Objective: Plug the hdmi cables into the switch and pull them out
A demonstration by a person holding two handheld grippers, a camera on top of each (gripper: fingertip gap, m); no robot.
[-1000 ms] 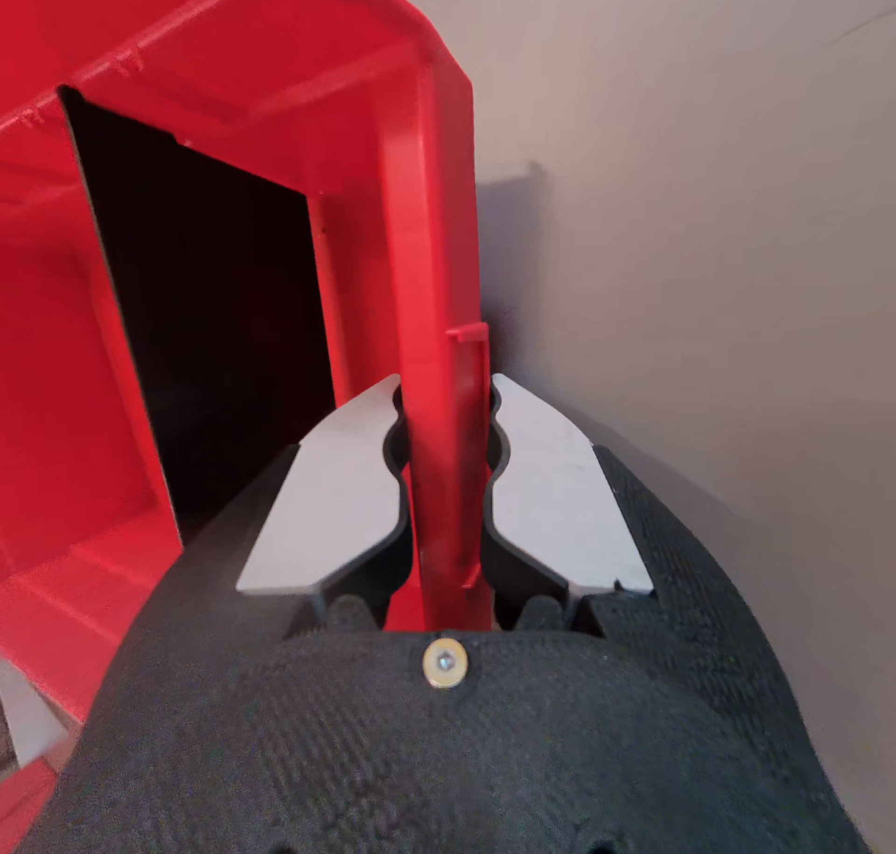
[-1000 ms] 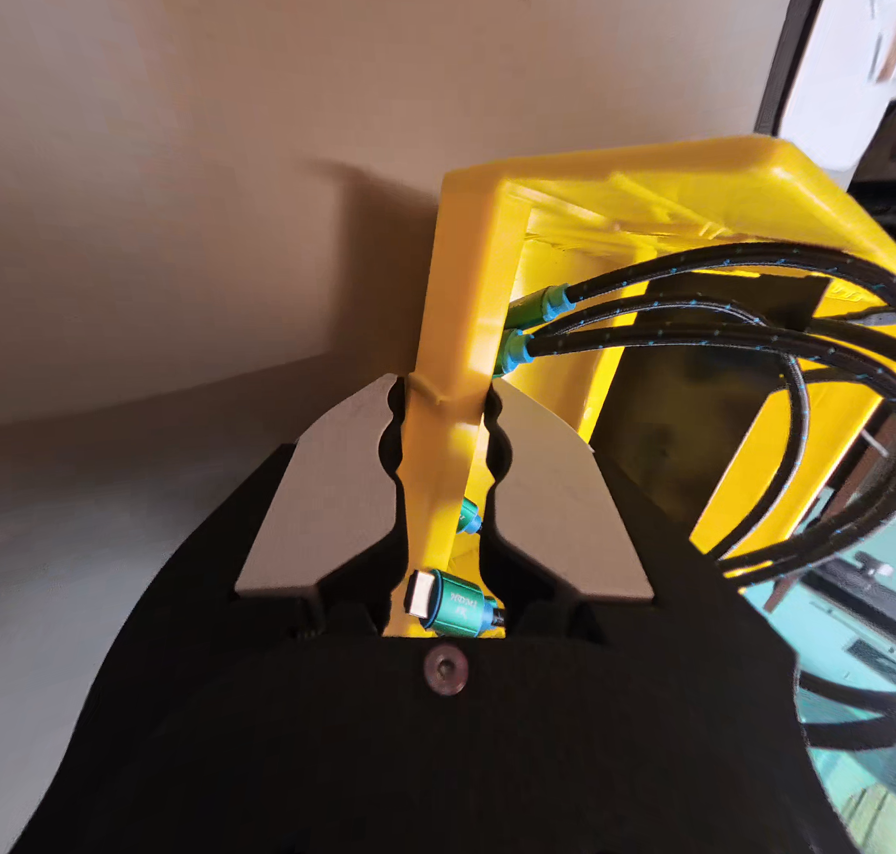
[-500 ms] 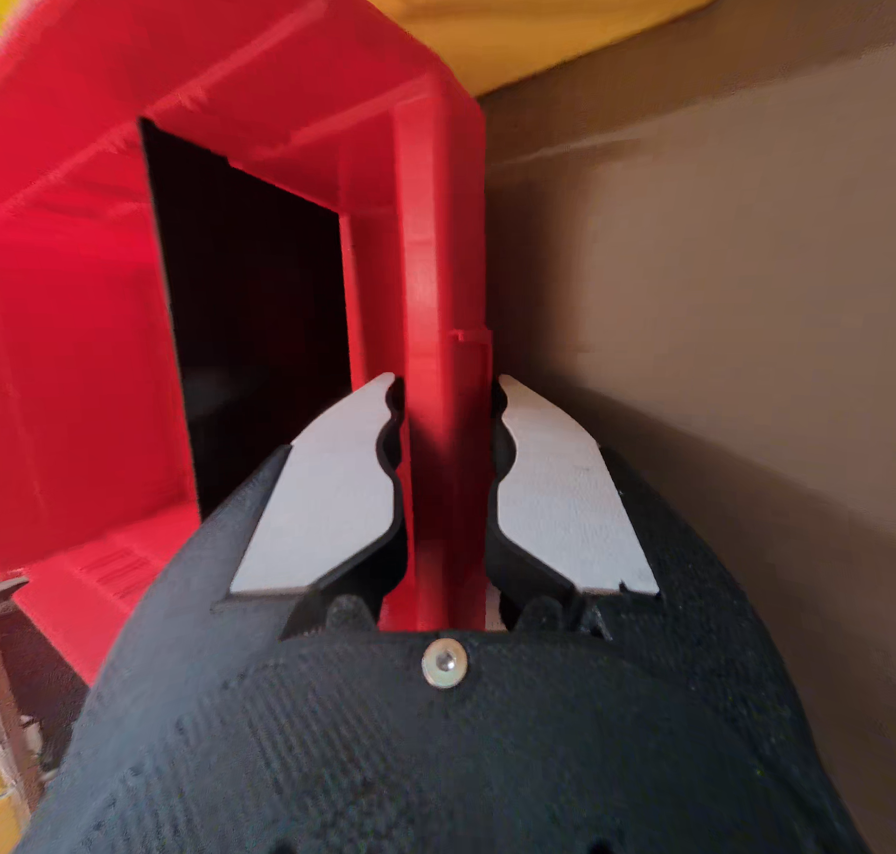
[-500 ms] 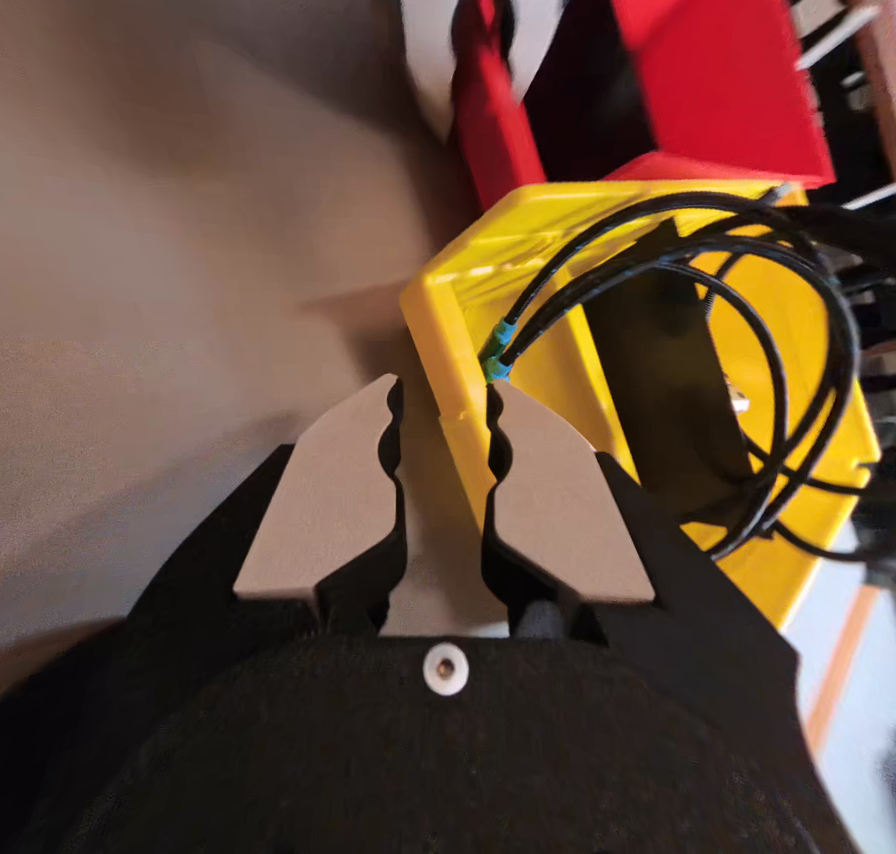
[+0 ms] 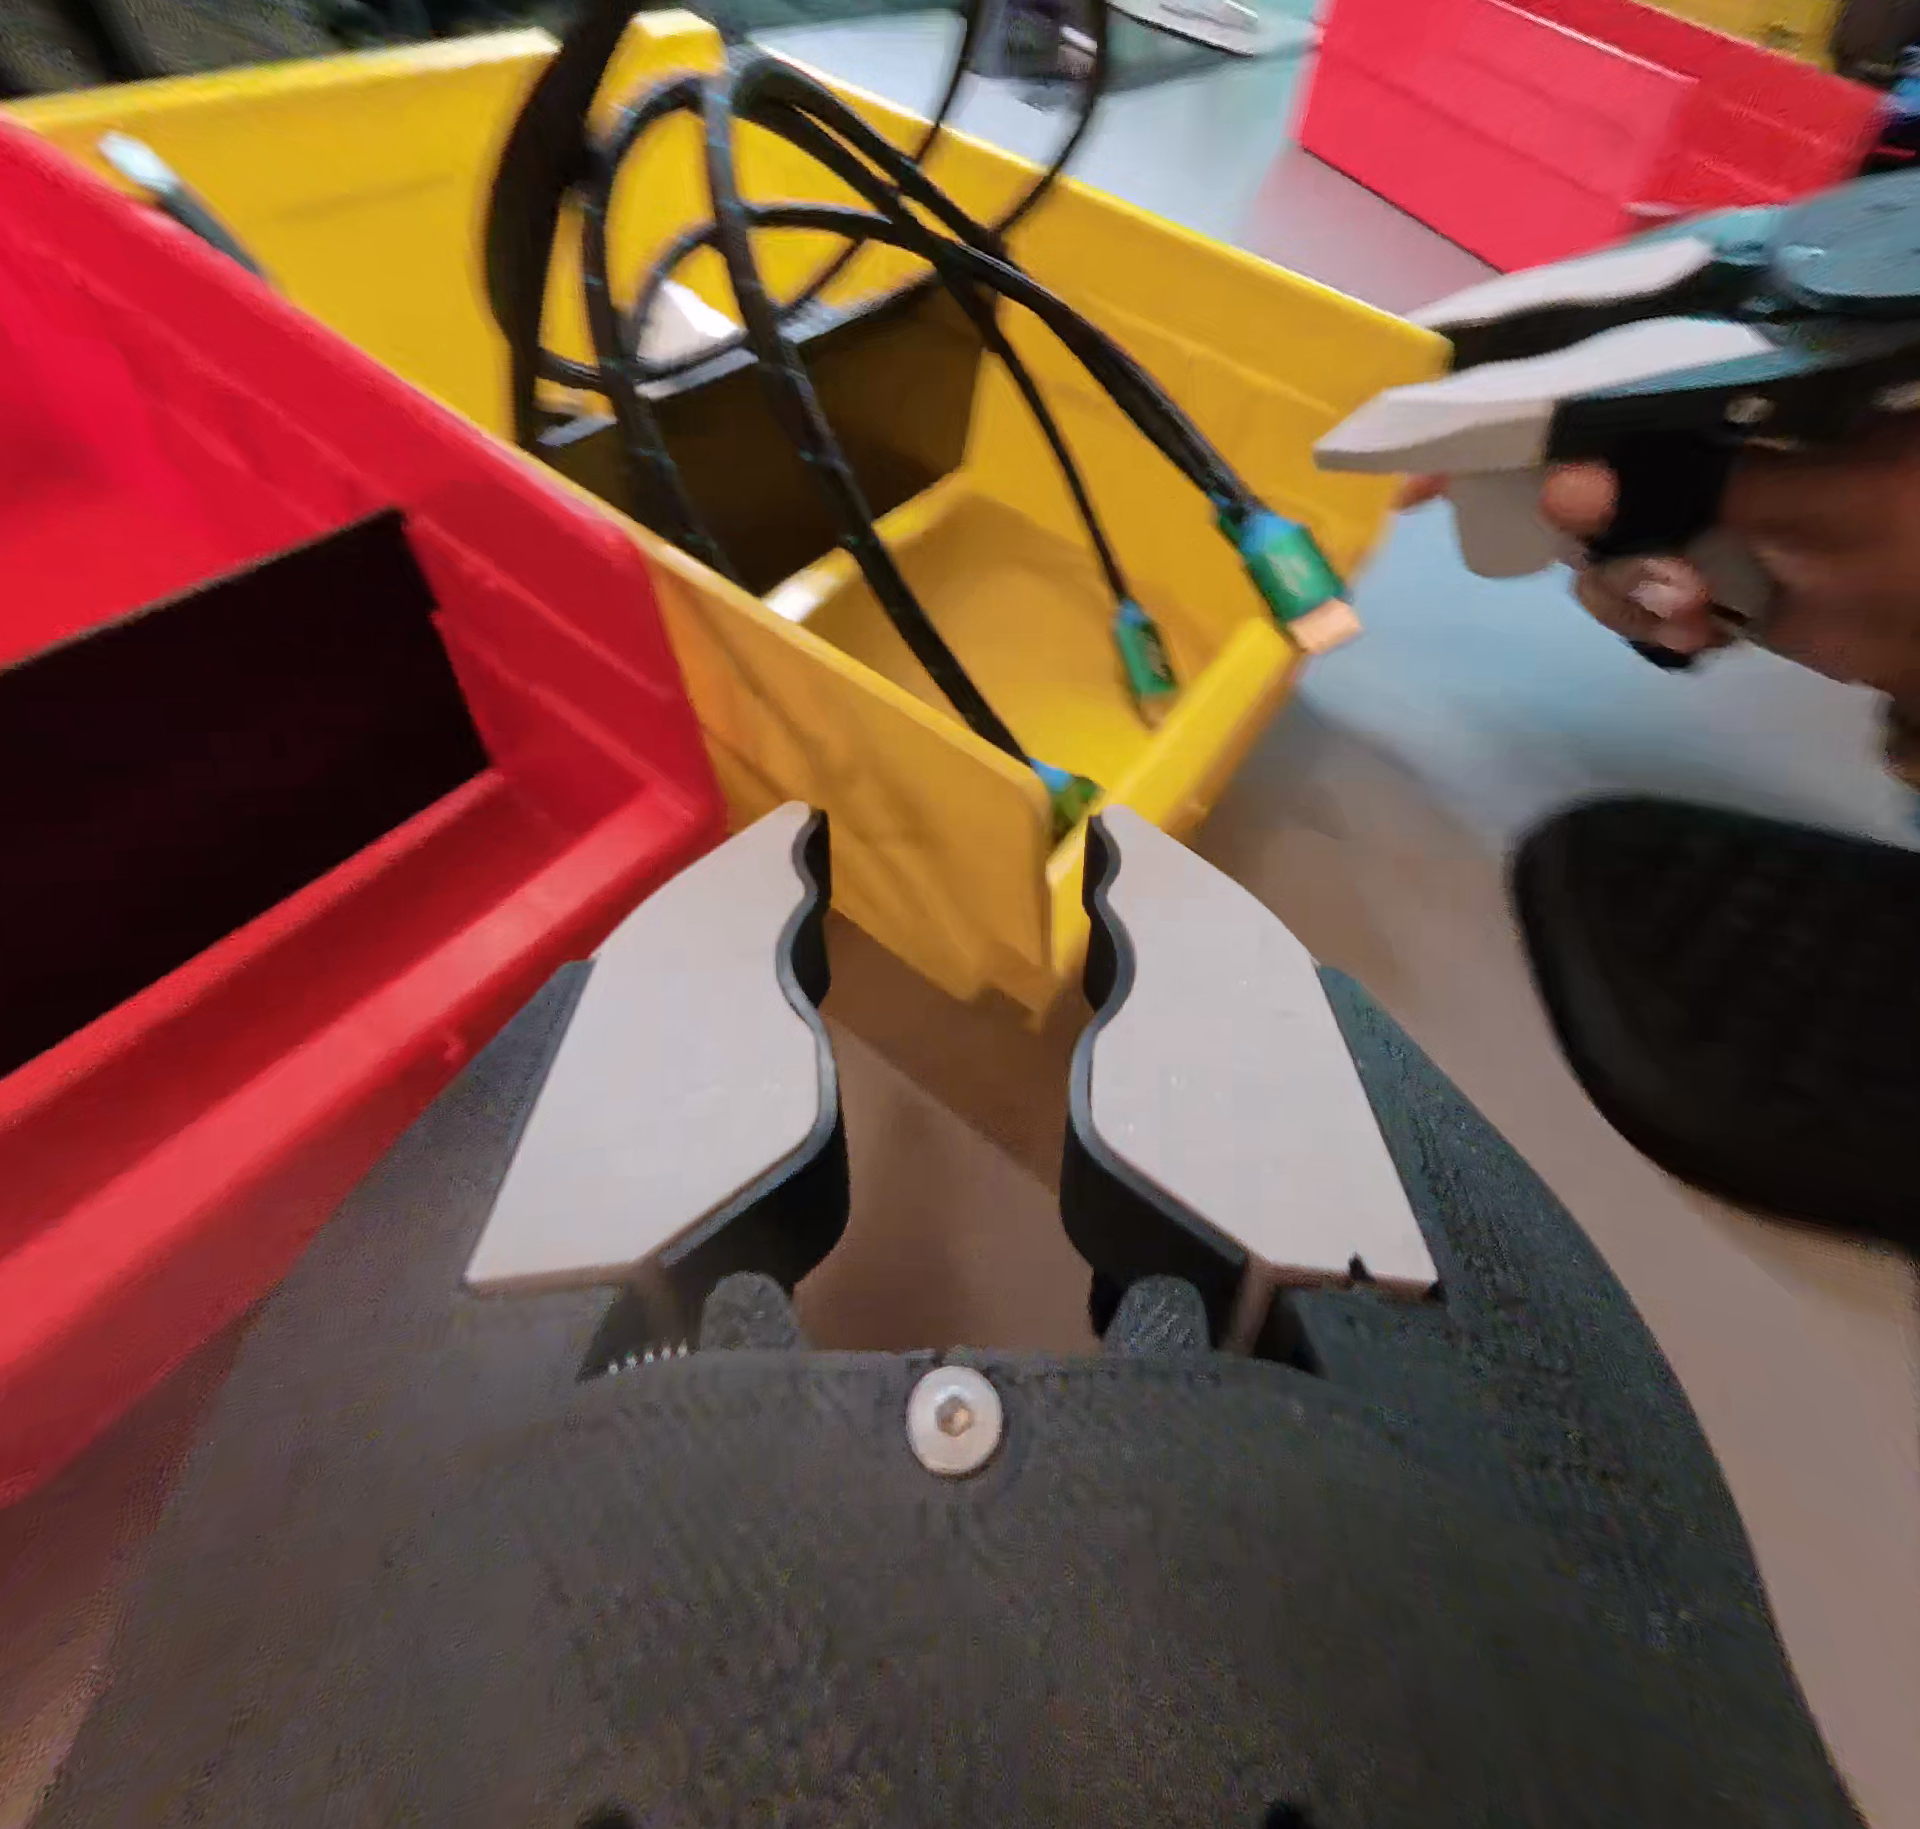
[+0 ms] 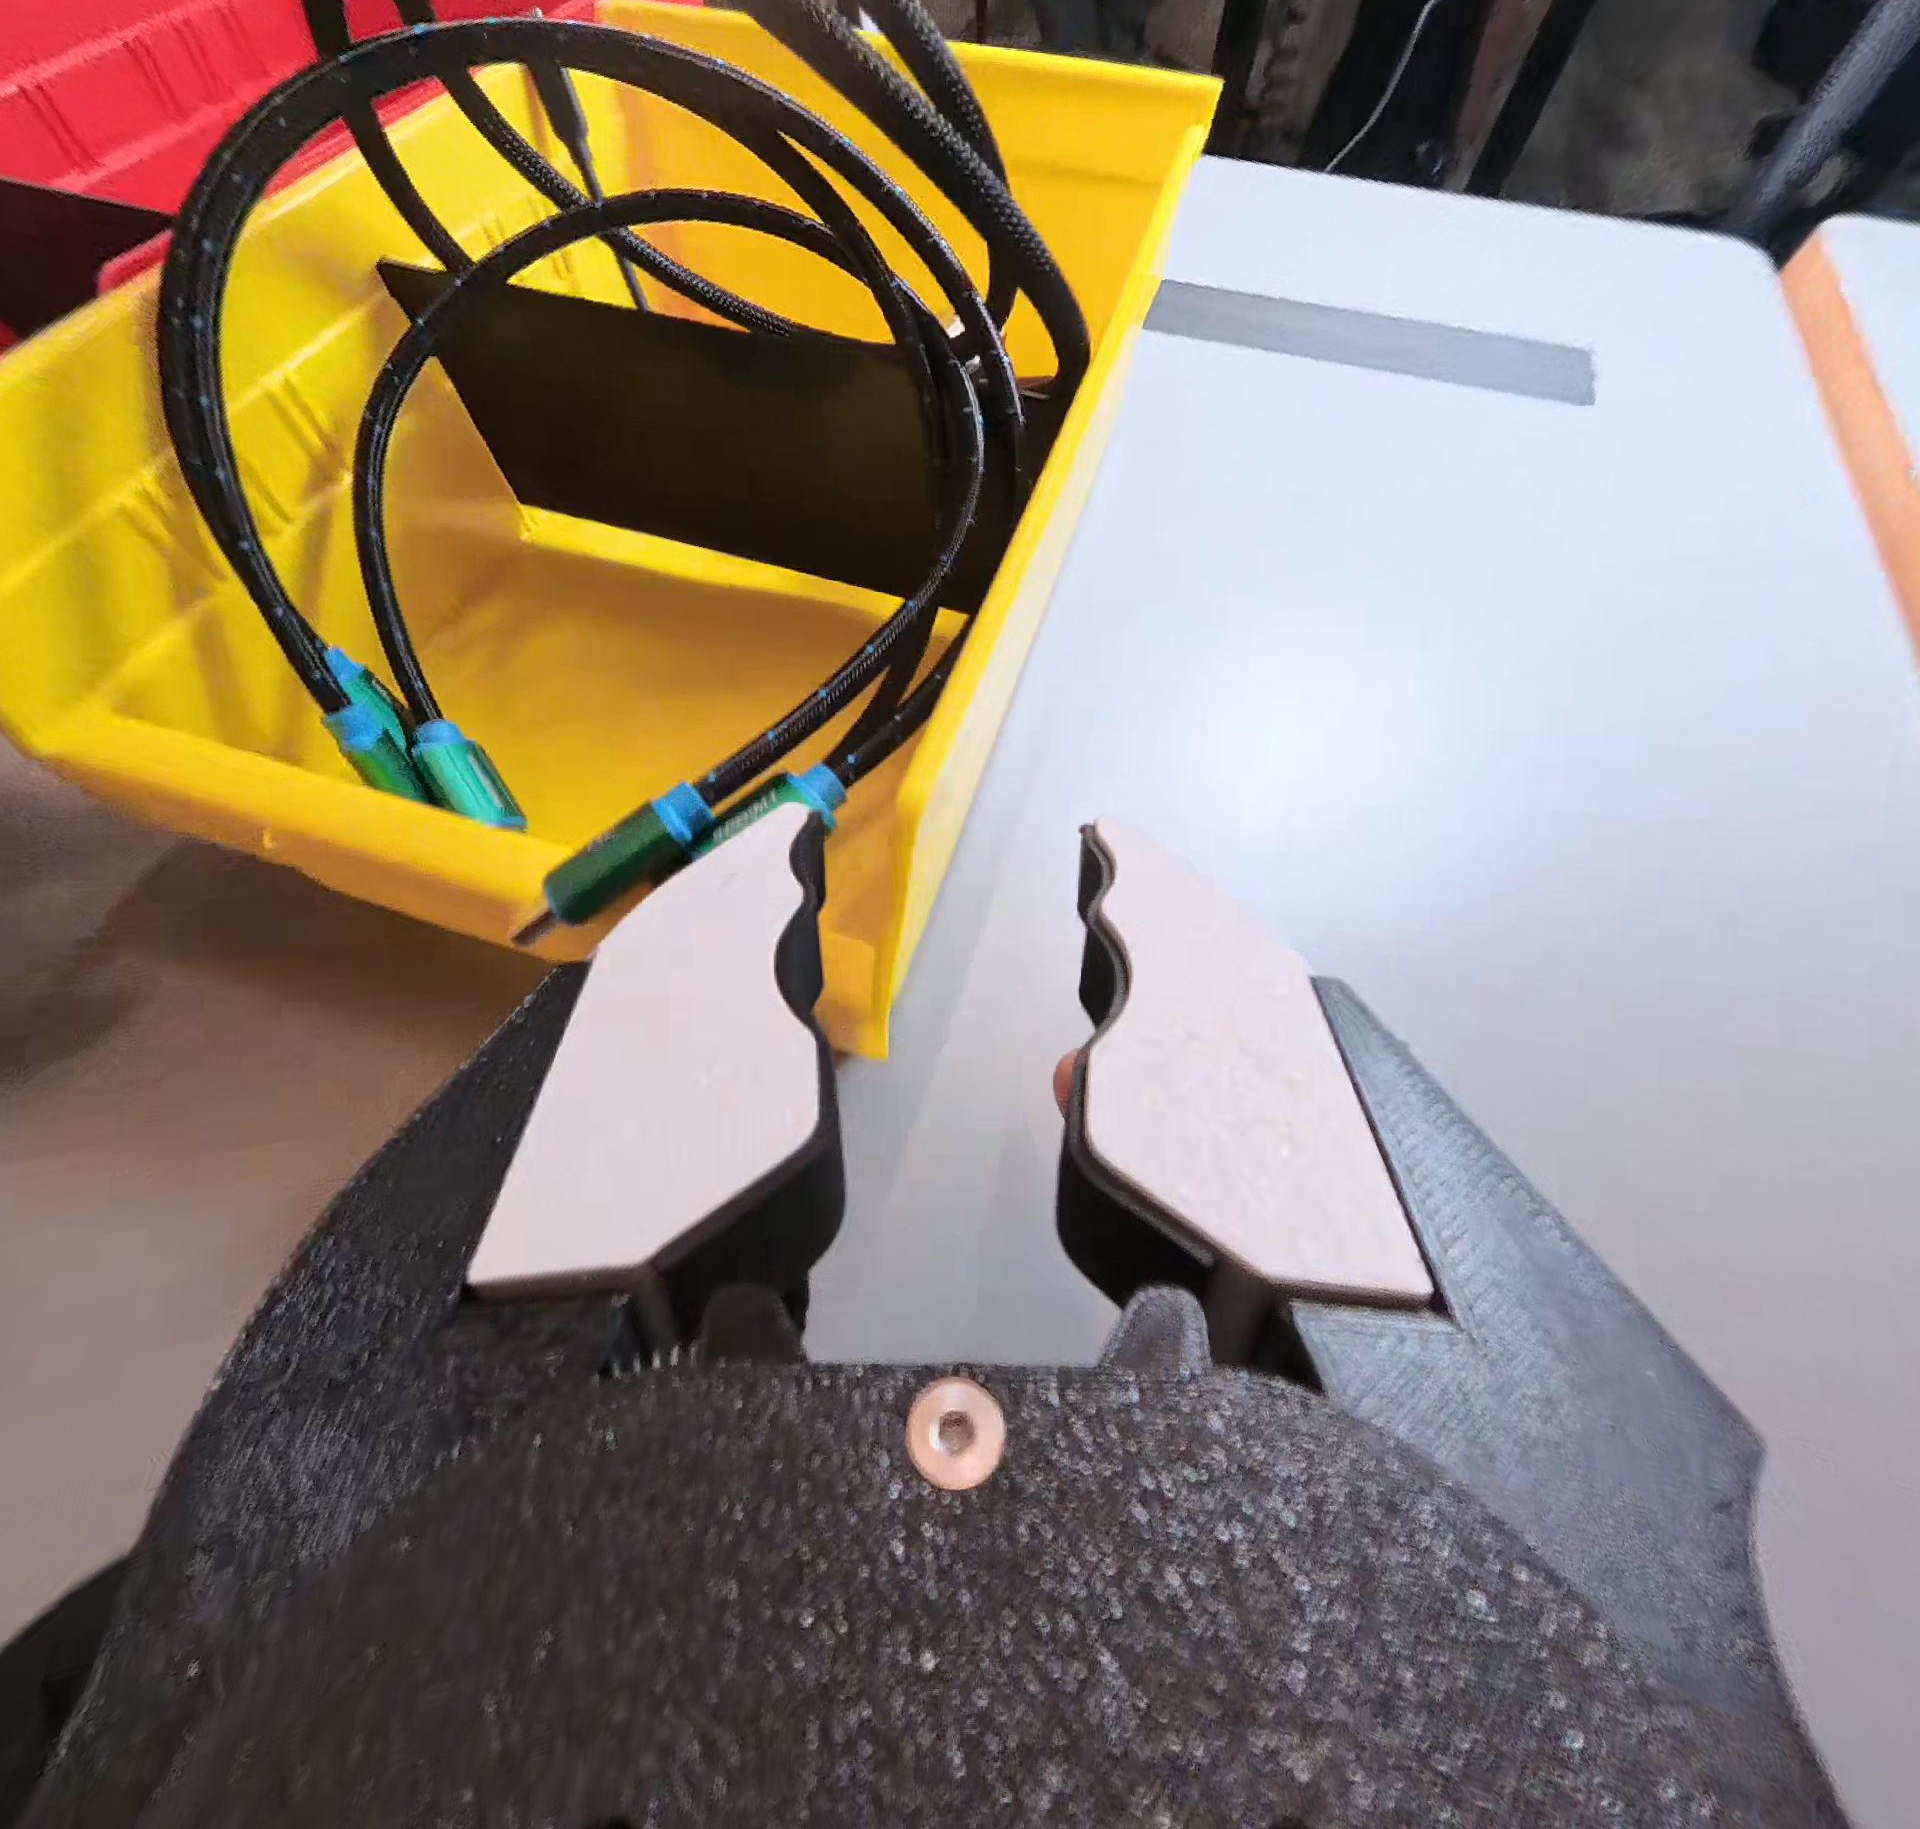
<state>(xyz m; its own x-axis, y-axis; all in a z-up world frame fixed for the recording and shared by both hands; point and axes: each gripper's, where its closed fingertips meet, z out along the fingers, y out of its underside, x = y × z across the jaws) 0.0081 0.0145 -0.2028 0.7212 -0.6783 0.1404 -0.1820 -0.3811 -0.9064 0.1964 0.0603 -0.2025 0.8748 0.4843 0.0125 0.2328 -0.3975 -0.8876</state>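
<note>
Nearest the left wrist camera, the left gripper (image 5: 956, 844) has its two grey fingers spread apart with nothing between them, hanging over the tan table (image 5: 935, 1208). Just ahead of its fingertips stands the corner of a yellow bin (image 5: 883, 792), and a red bin (image 5: 312, 1000) sits touching that bin's left side. Braided black HDMI cables (image 5: 935, 252) loop up out of the yellow bin; one green plug (image 5: 1294, 574) pokes over the bin's low front lip, another lies inside. To the right, farther off, the right gripper (image 5: 1371, 387) is held in a person's hand (image 5: 1704, 574), beside the bin and apart from the cables.

In the right wrist view, the right gripper (image 6: 945, 844) is likewise released and empty, above a pale grey tabletop (image 6: 1403, 688). The yellow bin (image 6: 987, 719) lies ahead and left; a green plug (image 6: 613, 865) rests on the bin's front edge just beside the left fingertip. A black divider (image 6: 675, 429) crosses the bin behind it. The switch cannot be made out.
</note>
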